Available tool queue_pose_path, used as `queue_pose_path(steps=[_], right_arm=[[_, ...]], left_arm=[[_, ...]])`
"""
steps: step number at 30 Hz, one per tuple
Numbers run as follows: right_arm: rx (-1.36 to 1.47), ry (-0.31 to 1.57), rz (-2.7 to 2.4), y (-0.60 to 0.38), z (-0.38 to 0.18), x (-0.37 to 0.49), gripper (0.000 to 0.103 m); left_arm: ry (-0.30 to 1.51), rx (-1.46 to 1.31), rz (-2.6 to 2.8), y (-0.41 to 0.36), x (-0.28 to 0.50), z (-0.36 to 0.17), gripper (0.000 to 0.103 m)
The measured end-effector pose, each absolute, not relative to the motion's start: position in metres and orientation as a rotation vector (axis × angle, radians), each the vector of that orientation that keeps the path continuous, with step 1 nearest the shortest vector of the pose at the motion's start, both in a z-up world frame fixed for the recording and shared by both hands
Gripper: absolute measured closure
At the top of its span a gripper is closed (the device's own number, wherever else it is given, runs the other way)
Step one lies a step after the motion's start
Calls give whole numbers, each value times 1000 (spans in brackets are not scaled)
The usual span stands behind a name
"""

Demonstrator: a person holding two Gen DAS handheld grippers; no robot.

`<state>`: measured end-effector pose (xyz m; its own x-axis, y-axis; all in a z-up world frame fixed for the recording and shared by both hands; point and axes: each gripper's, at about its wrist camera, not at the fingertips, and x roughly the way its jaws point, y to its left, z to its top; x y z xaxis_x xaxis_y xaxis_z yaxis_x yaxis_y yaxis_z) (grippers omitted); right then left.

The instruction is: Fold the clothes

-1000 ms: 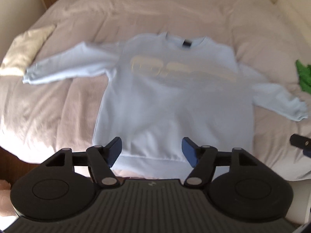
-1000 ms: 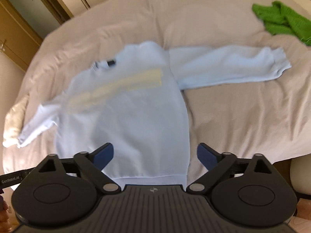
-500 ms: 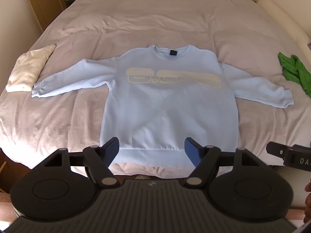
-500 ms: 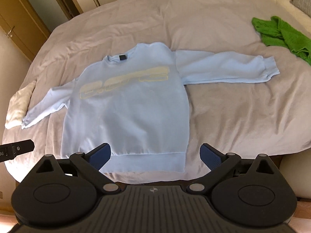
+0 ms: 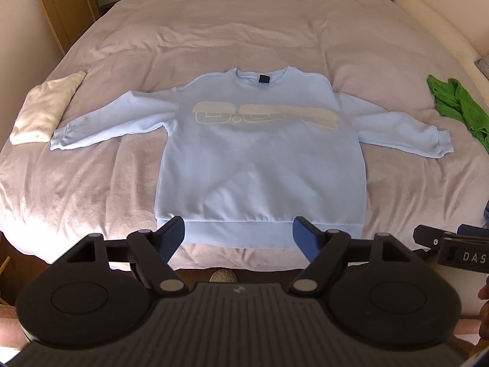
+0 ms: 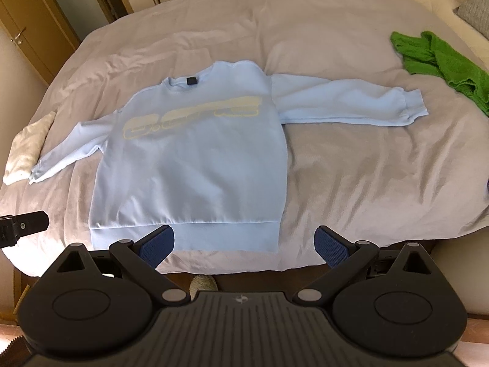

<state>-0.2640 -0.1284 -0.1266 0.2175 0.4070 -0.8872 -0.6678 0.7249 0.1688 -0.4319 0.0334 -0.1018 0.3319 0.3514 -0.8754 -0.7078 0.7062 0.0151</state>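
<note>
Since the frames of a second ago, both cameras have drawn back and upward from the bed, so that the whole garment and more of the room now fall within each view; the garment itself has not shifted. The light blue long-sleeved sweatshirt with a pale yellow chest print (image 5: 259,165) (image 6: 189,171) lies flat, front side up, on the wide bed covered in a beige-grey quilt (image 5: 214,36) (image 6: 351,168), collar toward the far end, ribbed hem nearest the foot edge, both sleeves spread outward. The left hand-held gripper (image 5: 238,235) hangs above the foot of the bed with its blue-padded fingers spread wide, holding nothing, clear of the hem. The right hand-held gripper (image 6: 244,243) is likewise spread wide and empty, over the hem's right portion and apart from the fabric. Each tool's black tip shows at the edge of the other's view. A folded cream-white cloth (image 5: 45,110) (image 6: 26,146) rests on the bed just beyond the left sleeve cuff; whether they touch cannot be told. A crumpled bright green knitted garment (image 5: 455,107) (image 6: 440,58) lies near the right sleeve cuff, apart from it. Wooden wardrobe doors (image 5: 55,3) (image 6: 27,21) stand beyond the bed at the left.
</note>
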Motion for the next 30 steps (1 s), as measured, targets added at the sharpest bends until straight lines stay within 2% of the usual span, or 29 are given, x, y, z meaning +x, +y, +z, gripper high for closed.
queue_pose_path(steps=[30], right_arm=[[-282,1151,753,-165,-138,-251,2]], left_arm=[[1067,-333,690,1,-415,-112,25]])
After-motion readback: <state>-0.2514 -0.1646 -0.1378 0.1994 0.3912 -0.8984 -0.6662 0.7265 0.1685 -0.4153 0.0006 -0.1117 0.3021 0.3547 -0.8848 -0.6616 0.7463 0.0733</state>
